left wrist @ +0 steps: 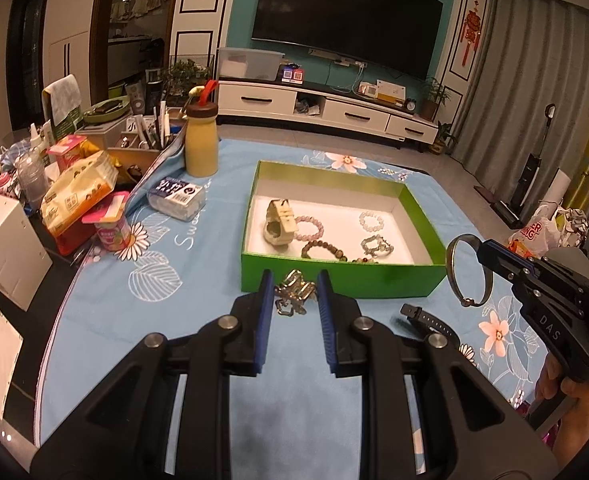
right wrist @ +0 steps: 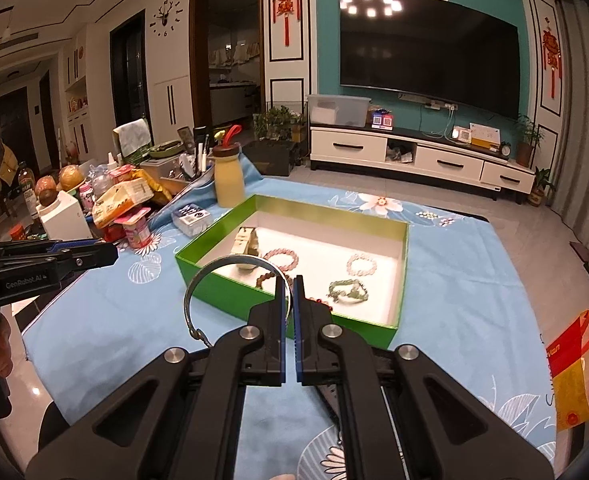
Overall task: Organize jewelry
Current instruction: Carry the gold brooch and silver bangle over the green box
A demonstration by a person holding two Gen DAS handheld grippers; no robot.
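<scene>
A green box (left wrist: 334,278) (right wrist: 230,298) with a white floor stands on the blue floral cloth. It holds a cream watch (left wrist: 280,222), a pink bead bracelet (left wrist: 310,227), a clear bead bracelet (left wrist: 372,221), a brown bead bracelet (left wrist: 324,250) and a green jade bracelet (right wrist: 348,291). My left gripper (left wrist: 294,292) is open, its fingers on either side of a metal chain piece (left wrist: 294,292) lying before the box. My right gripper (right wrist: 290,292) is shut on a silver bangle (right wrist: 198,292) (left wrist: 468,270), held above the box's near wall. A black watch (left wrist: 430,320) lies on the cloth.
A yellow bottle (left wrist: 201,140), a tissue pack (left wrist: 176,196), a pink cup (left wrist: 112,232) and snack bags (left wrist: 80,190) crowd the table's left side. A red and yellow bag (right wrist: 578,364) lies at the right. A TV stand (right wrist: 418,156) is beyond the table.
</scene>
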